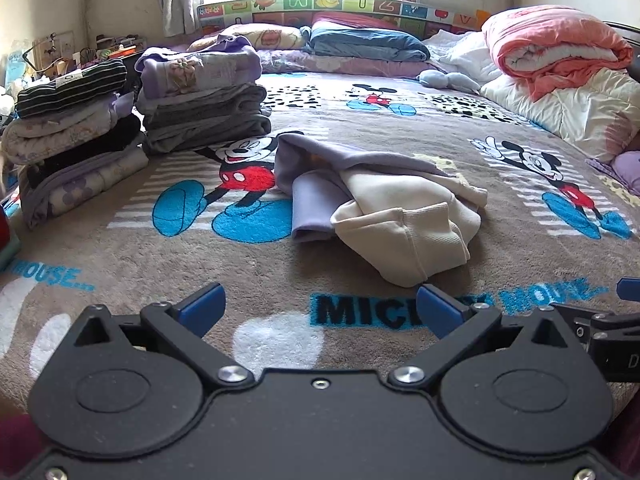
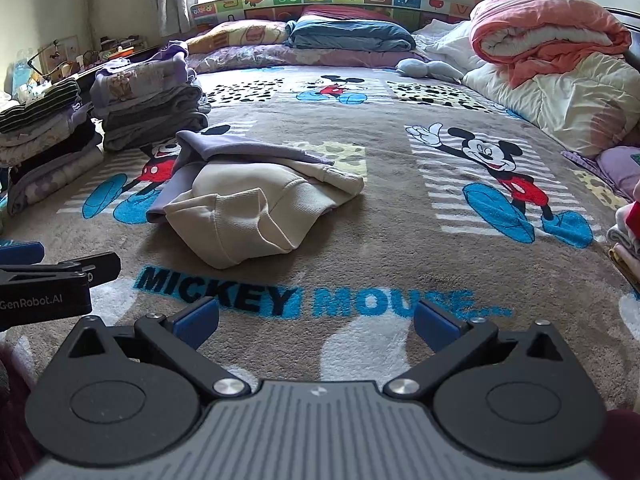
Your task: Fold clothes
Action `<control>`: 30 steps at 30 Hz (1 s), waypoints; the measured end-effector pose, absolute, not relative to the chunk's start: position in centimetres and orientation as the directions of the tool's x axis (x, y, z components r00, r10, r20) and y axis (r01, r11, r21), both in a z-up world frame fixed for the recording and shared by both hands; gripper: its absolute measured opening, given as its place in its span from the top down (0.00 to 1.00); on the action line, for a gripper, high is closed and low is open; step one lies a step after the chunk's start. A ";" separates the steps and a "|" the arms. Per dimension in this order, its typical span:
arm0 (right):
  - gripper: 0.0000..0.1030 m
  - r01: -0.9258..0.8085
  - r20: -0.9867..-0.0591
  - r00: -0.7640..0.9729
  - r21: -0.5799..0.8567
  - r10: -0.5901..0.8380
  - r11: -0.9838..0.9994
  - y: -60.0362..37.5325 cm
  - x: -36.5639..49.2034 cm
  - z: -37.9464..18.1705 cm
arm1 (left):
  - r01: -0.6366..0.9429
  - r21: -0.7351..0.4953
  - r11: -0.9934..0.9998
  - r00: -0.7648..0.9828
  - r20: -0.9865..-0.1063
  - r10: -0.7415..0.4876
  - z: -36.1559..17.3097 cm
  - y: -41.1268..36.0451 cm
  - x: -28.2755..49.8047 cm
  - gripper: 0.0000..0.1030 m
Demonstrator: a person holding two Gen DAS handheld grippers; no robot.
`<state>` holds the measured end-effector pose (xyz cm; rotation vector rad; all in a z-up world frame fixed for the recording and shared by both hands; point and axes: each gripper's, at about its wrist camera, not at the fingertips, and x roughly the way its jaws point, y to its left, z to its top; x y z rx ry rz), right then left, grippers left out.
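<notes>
In the left wrist view, a crumpled cream and lilac garment (image 1: pixel 384 208) lies mid-frame on the cartoon blanket (image 1: pixel 360 120), beyond the left gripper (image 1: pixel 318 308), whose jaws gape wide and empty. In the right wrist view the same garment sits left of centre, its shape lost in folds, with the right gripper (image 2: pixel 316 326) equally wide and empty and two folded stacks (image 2: pixel 148 108) cut off at the upper left.

**Both grippers spread wide, side by side**

The left gripper (image 1: pixel 320 306) tilts downward, its blue-padded fingers (image 1: pixel 204 304) spread fully apart with nothing between them. The right gripper (image 2: pixel 316 318) sits just beside it, jaws equally wide and empty, its blue pads (image 2: pixel 436 326) angled outward. Each gripper's tip shows at the edge of the other's wrist view, so the two are near but apart.
</notes>
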<state>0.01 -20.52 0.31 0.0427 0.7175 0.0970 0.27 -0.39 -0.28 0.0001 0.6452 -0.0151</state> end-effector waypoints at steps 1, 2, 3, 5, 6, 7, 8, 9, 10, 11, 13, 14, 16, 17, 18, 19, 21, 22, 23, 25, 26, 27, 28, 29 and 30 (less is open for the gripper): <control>0.00 -0.075 -0.655 0.749 0.071 0.103 0.995 -20.5 0.0 0.3 | 0.014 -0.005 1.000 0.799 -0.601 -0.014 -0.3 -0.4 0.3 0.00; 0.00 -0.076 -0.656 0.748 0.070 0.103 0.995 -20.4 0.0 0.3 | 0.014 -0.005 1.000 0.799 -0.601 -0.015 -0.3 -0.4 0.2 0.00; 0.00 -0.076 -0.657 0.747 0.070 0.103 0.995 -20.4 0.0 0.3 | 0.014 -0.005 1.000 0.800 -0.600 -0.014 -0.3 -0.4 0.2 0.00; 0.00 -0.078 -0.658 0.746 0.069 0.105 0.995 -20.3 0.0 0.2 | 0.012 -0.003 1.000 0.799 -0.601 -0.012 -0.3 -0.4 0.2 0.00; 0.00 -0.079 -0.659 0.745 0.069 0.105 0.994 -20.3 0.0 0.1 | 0.012 -0.004 1.000 0.798 -0.602 -0.012 -0.4 -0.4 0.3 0.00; 0.00 -0.080 -0.659 0.745 0.069 0.105 0.994 -20.4 0.0 0.0 | 0.013 -0.004 1.000 0.798 -0.602 -0.013 -0.4 -0.4 0.3 0.00; 0.00 -0.081 -0.659 0.744 0.069 0.106 0.994 -20.4 0.0 0.0 | 0.014 -0.004 1.000 0.798 -0.603 -0.014 -0.4 -0.5 0.3 0.00; 0.00 -0.081 -0.660 0.744 0.069 0.106 0.994 -20.3 0.0 0.0 | 0.015 -0.004 1.000 0.798 -0.603 -0.014 -0.4 -0.5 0.3 0.00; 0.00 -0.082 -0.660 0.743 0.069 0.107 0.994 -20.3 0.0 0.0 | 0.016 -0.004 1.000 0.798 -0.603 -0.015 -0.4 -0.5 0.3 0.00; 0.00 -0.082 -0.660 0.743 0.071 0.109 0.994 -20.4 0.0 -0.1 | 0.018 -0.003 1.000 0.797 -0.603 -0.016 -0.5 -0.5 0.2 0.00; 0.00 -0.082 -0.659 0.744 0.073 0.110 0.994 -20.4 0.0 -0.1 | 0.019 -0.002 1.000 0.796 -0.605 -0.016 -0.5 -0.6 0.3 0.00; 0.00 -0.082 -0.659 0.744 0.074 0.111 0.994 -20.5 0.0 -0.1 | 0.019 -0.002 1.000 0.796 -0.605 -0.017 -0.5 -0.6 0.3 0.00; 0.00 -0.083 -0.660 0.743 0.075 0.112 0.994 -20.5 0.0 -0.2 | 0.019 -0.003 1.000 0.796 -0.606 -0.017 -0.5 -0.6 0.3 0.00; 0.00 -0.085 -0.660 0.743 0.074 0.113 0.994 -20.5 0.0 -0.2 | 0.018 -0.003 1.000 0.795 -0.606 -0.016 -0.5 -0.6 0.3 0.00; 0.00 -0.086 -0.660 0.742 0.074 0.113 0.994 -20.4 0.0 -0.2 | 0.018 -0.004 1.000 0.795 -0.606 -0.017 -0.6 -0.6 0.3 0.00; 0.00 -0.086 -0.660 0.743 0.076 0.115 0.993 -20.4 -0.1 -0.2 | 0.019 -0.005 1.000 0.795 -0.606 -0.018 -0.6 -0.6 0.3 0.00; 0.00 -0.088 -0.660 0.743 0.076 0.116 0.993 -20.5 -0.1 -0.3 | 0.019 -0.006 1.000 0.794 -0.607 -0.019 -0.6 -0.6 0.3 0.00; 0.00 -0.088 -0.660 0.742 0.076 0.117 0.993 -20.4 -0.1 -0.3 | 0.020 -0.007 1.000 0.794 -0.608 -0.020 -0.6 -0.6 0.3 0.00; 0.00 -0.089 -0.660 0.742 0.076 0.117 0.993 -20.4 -0.1 -0.3 | 0.020 -0.006 1.000 0.794 -0.608 -0.019 -0.6 -0.6 0.3 0.00; 0.00 -0.089 -0.659 0.743 0.076 0.117 0.993 -20.4 -0.1 -0.3 | 0.021 -0.005 1.000 0.793 -0.609 -0.020 -0.6 -0.7 0.3 0.00; 0.00 -0.089 -0.658 0.744 0.076 0.117 0.993 -20.4 -0.1 -0.2 | 0.022 -0.006 1.000 0.792 -0.610 -0.021 -0.7 -0.7 0.3 0.00; 0.00 -0.089 -0.657 0.744 0.077 0.117 0.993 -20.4 -0.1 -0.2 | 0.023 -0.006 1.000 0.792 -0.610 -0.022 -0.7 -0.7 0.3 0.00; 0.00 -0.088 -0.657 0.744 0.077 0.118 0.993 -20.4 -0.1 -0.2 | 0.023 -0.006 1.000 0.792 -0.610 -0.022 -0.7 -0.7 0.3 0.00; 0.00 -0.088 -0.658 0.744 0.078 0.118 0.993 -20.5 -0.1 -0.2 | 0.024 -0.007 1.000 0.792 -0.611 -0.023 -0.7 -0.7 0.3 0.00; 0.00 -0.087 -0.658 0.744 0.079 0.118 0.993 -20.5 -0.1 -0.2 | 0.024 -0.007 1.000 0.791 -0.611 -0.023 -0.7 -0.7 0.3 0.00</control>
